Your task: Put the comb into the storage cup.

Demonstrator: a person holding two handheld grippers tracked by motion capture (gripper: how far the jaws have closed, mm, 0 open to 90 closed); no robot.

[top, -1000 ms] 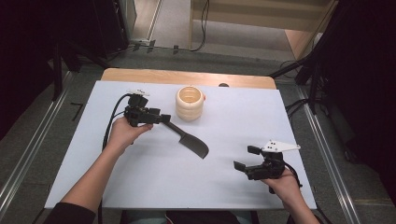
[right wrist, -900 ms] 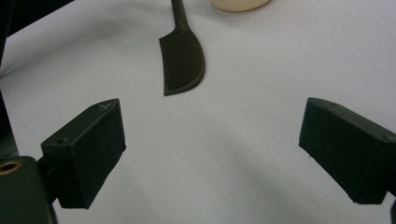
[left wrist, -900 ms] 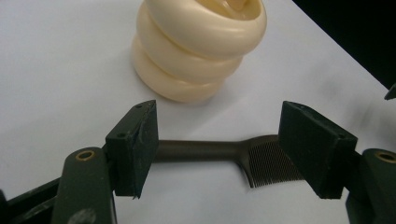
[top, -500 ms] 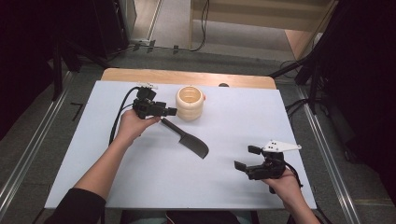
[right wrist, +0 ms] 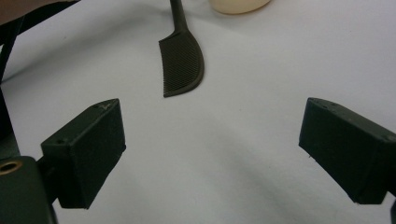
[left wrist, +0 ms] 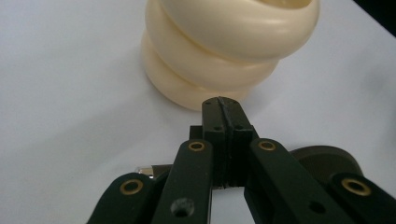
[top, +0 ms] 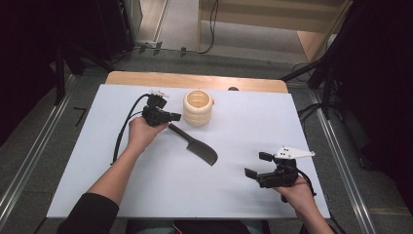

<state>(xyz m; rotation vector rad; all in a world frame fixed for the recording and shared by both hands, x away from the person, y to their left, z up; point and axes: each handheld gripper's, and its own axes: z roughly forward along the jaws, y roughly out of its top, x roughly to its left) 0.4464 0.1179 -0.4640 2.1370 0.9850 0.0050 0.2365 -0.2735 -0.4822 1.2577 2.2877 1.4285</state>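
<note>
A black comb-edged spatula (top: 195, 145) lies on the white table (top: 243, 122), its blade (right wrist: 182, 63) toward the right hand. Behind it stands a cream ribbed cup (top: 198, 107), seen close in the left gripper view (left wrist: 219, 51). My left gripper (top: 171, 117) hovers at the spatula's handle end, just left of the cup. Its jaws have just been closing and now stand pad to pad (left wrist: 223, 116) with nothing seen between them. The handle (left wrist: 147, 170) crosses beneath them. My right gripper (top: 255, 168) rests open near the front right, empty, fingers (right wrist: 88, 149) wide apart.
A cable (top: 124, 126) trails from the left gripper along the forearm. A wooden board (top: 195, 80) borders the table's far edge. The floor and dark stands lie beyond it. Bare white surface lies between the spatula blade and the right gripper.
The left hand has moved right and slightly down toward the cup, over the spatula's handle end. The spatula, the cup and the right gripper have stayed put.
</note>
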